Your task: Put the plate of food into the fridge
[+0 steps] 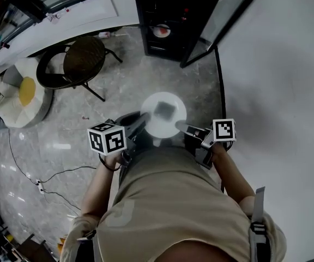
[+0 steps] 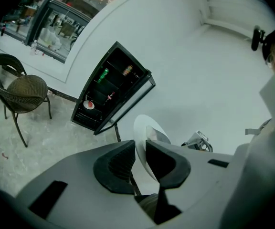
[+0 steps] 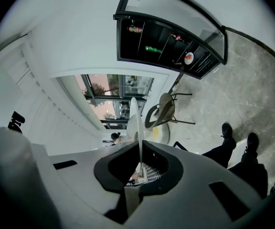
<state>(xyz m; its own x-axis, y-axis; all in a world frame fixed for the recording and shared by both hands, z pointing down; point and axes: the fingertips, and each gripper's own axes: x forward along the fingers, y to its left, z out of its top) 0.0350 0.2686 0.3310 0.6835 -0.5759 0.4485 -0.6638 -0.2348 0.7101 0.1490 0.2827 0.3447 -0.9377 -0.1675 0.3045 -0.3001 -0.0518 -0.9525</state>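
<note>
Left gripper [image 2: 138, 162]: fingers [image 2: 117, 167] pinch the plate [image 2: 146, 133] rim, seen edge-on. Right gripper [image 3: 140, 165]: fingers [image 3: 162, 168] pinch the opposite rim.

Head view only: the plate lies level between both grippers, with a dark, blurred piece of food [image 1: 164, 109] on it. It is over the floor, well short of the fridge [image 1: 165, 15]. The fridge door [image 1: 222, 21] is open.

Gripper views face the fridge shelves: green bottle [image 3: 152, 48], red-and-white dish [image 3: 189, 58] on a lower shelf.

Right gripper view only: the person's shoes [image 3: 228, 130].

Chair [image 1: 83, 63] stands left of the fridge.
</note>
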